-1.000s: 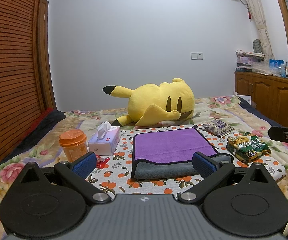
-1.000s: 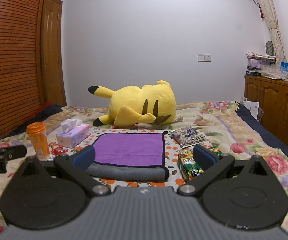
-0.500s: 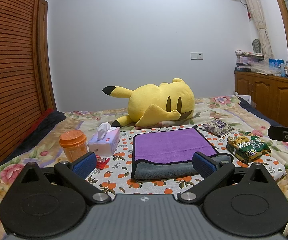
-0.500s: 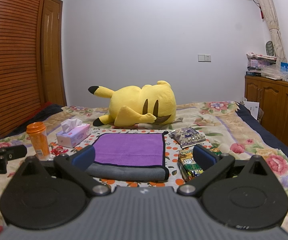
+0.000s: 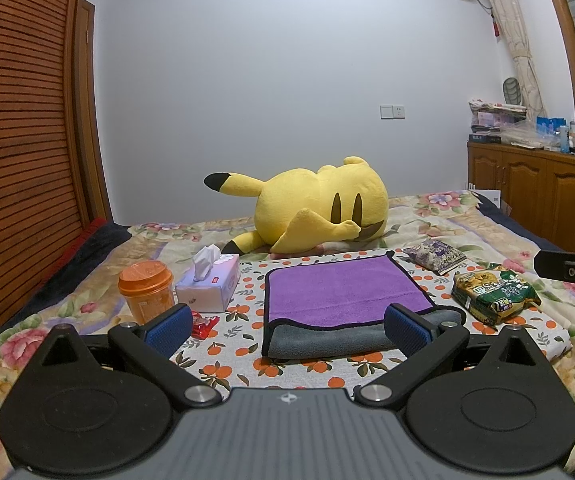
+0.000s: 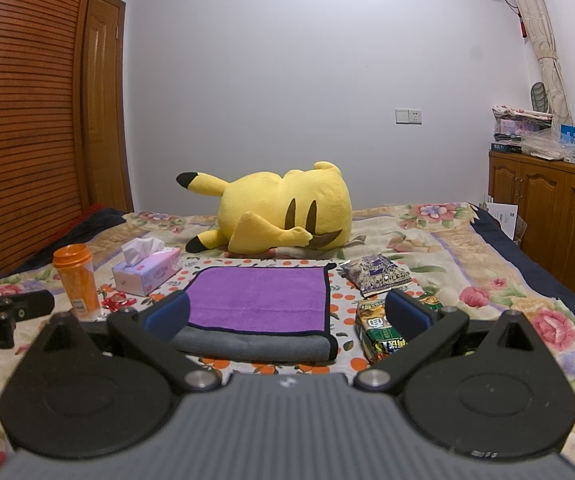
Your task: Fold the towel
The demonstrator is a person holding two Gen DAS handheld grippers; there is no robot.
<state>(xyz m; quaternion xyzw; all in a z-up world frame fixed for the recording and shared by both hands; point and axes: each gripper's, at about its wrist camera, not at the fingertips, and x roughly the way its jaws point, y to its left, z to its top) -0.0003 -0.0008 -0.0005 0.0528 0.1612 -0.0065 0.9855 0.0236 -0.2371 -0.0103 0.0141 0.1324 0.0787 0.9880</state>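
On a floral bedspread [image 5: 427, 216] before a yellow plush [image 5: 319, 204], the purple-and-grey towel [image 5: 343, 296] lay flat, already doubled, likely soft, light and limp, best pinched at its near corners; left gripper [image 5: 287, 326] and right gripper [image 6: 287, 314] hovered wide open, empty.

At the centre of the frame the towel [image 5: 343, 292] is purple on its upper face with a black edging, and grey along its folded near side; it lies on a white cloth [image 5: 243, 316] printed with oranges and green leaves, over a cream bedspread [image 5: 439, 216] with pink flowers. Behind it the plush toy [image 5: 319, 206] is yellow with black ear tips and brown stripes. At left are an orange cup [image 5: 145, 294], a pale pink-and-white tissue box [image 5: 209, 286] and a red wrapper [image 5: 203, 325]; at right a green-and-yellow snack bag [image 5: 493, 294] and a purple packet [image 5: 435, 255]; both grippers' pads [image 6: 167, 316] are blue on black arms.
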